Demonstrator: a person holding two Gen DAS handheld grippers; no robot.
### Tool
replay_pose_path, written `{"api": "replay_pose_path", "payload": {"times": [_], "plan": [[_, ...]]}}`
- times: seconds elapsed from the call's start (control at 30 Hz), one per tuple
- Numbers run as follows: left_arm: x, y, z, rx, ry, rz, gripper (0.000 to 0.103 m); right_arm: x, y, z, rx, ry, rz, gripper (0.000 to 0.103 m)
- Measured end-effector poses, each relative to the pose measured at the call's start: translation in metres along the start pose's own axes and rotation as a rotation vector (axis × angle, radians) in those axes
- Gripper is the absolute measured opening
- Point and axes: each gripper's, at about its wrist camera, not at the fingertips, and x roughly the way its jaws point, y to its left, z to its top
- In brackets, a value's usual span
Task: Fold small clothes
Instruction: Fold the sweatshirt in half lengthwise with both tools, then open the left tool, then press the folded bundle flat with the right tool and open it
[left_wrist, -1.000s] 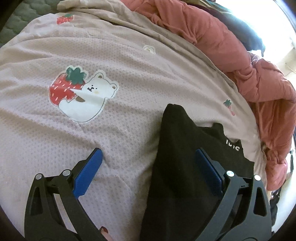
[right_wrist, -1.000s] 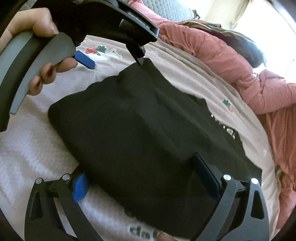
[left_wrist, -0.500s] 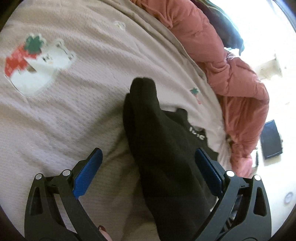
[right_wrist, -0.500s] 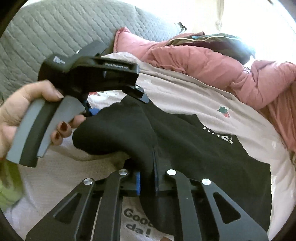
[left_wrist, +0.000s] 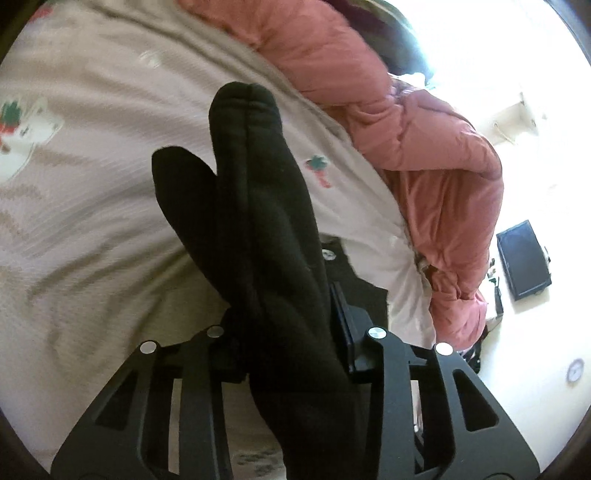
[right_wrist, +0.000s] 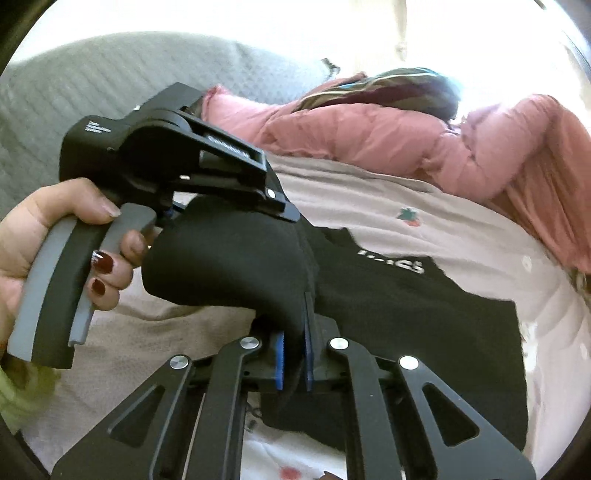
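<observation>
The person is holding both tongs pressed together on the same black garment (right_wrist: 388, 302), which is lying partly on the bed and partly lifted off it. The right gripper (right_wrist: 293, 354) is pinching a raised fold of the cloth between its blue pads (right_wrist: 279, 360), the fabric bulging up and to the left of the jaws. The left gripper (left_wrist: 284, 332) is clamping a thick bunch of the same garment (left_wrist: 258, 206), which is standing up out of its jaws in two rounded lobes; its pads are mostly buried in the cloth, so I am judging the grip from how the fingers are closing in on the fabric.

From the right wrist view the left gripper (right_wrist: 288, 212) is showing as a black tool with a grey handle, held in the person's left hand (right_wrist: 55, 254) with dark red nails, its tip meeting the lifted edge of the garment. The rest of the garment is spreading flat toward the right, white lettering (right_wrist: 393, 263) showing on it.

It is all lying on a pale pinkish bedsheet (left_wrist: 92, 221) printed with small strawberries (right_wrist: 408, 216) and a bear figure (left_wrist: 22, 129). A pink duvet (left_wrist: 424, 147) is heaped along the far edge, a dark striped cloth (right_wrist: 388, 83) on top of it, and a grey quilted headboard (right_wrist: 66, 81) is standing behind. A dark flat screen-like object (left_wrist: 522, 260) is lying on the floor beyond the bed.
</observation>
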Motion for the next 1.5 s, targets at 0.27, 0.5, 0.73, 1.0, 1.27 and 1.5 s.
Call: {"api": "replay_pose_path", "payload": {"times": [0.27,0.5,0.73,1.0,1.27,1.5], "plan": [[0.022,-0.084,-0.015,0.127,0.008,0.034,0.027,-0.045,-0.051,-0.017,0.128,-0.066,-0.039,0.006],[0.063,-0.117,-0.035,0.175,0.072,0.068,0.027,-0.052,-0.085,-0.045,0.215,-0.013,-0.078,0.006],[0.101,-0.136,-0.055,0.220,0.132,0.105,0.027,-0.053,-0.108,-0.068,0.270,0.029,-0.102,0.006],[0.130,-0.142,-0.076,0.277,0.186,0.110,0.033,-0.056,-0.136,-0.090,0.371,0.080,-0.112,0.006],[0.111,-0.136,-0.084,0.262,0.170,-0.029,0.070,-0.061,-0.153,-0.111,0.475,0.123,-0.090,0.006],[0.075,-0.100,-0.080,0.329,0.007,0.219,0.069,-0.070,-0.169,-0.121,0.607,0.128,0.027,0.019]]}}
